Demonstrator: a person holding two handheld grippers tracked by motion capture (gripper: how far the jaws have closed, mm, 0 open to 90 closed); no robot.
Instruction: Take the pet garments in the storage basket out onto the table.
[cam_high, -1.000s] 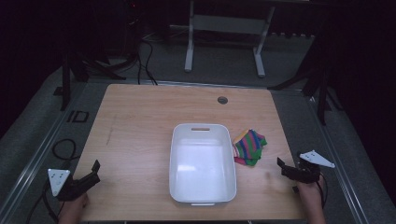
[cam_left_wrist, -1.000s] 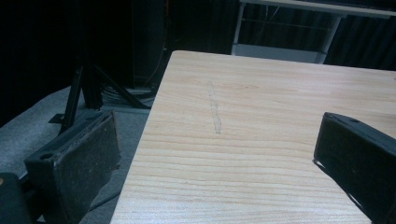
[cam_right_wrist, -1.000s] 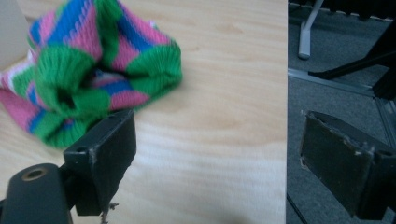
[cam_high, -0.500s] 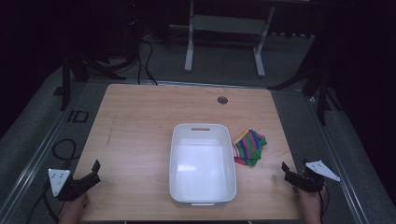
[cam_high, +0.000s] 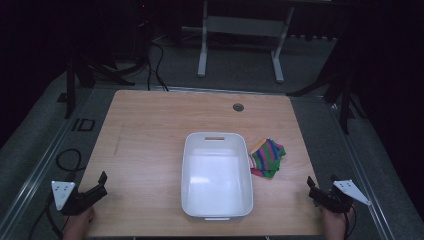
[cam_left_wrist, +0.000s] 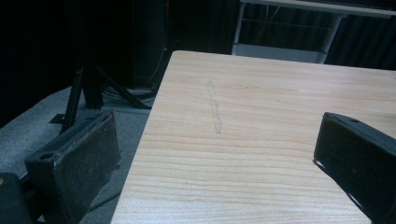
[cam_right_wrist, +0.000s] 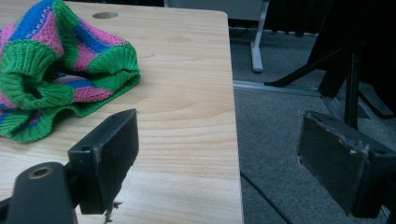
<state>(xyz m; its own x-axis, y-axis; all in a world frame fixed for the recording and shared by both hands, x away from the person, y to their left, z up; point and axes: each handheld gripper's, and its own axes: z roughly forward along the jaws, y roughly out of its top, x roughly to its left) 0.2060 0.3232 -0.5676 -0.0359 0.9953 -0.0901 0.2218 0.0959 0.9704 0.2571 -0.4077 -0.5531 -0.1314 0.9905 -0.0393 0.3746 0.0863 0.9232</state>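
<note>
Your left gripper sits at the near left corner of the wooden table, held low by your left hand at the table's front edge. Its jaws are spread wide with nothing between them. In the left gripper view one jaw hangs off the table's left edge over the grey floor, the other over the wood, and a faint scratch mark runs along the tabletop ahead of them.

Your right gripper sits at the near right corner, your right hand behind it at the front edge. Its jaws are also spread wide and hold nothing. In the right gripper view one jaw is over the wood and the other is out past the table's right edge above the floor.

White rectangular tub: centre of the table, long side running front to back, handle slot at the far end. Interior looks bare.

Striped knitted cloth in green, pink and blue: bunched on the table just beside the tub's right wall, toward its far half; whether it touches the wall cannot be told. It lies well ahead of your right gripper, apart from both jaws.

Small round hole in the tabletop near the far edge, beyond the tub
</note>
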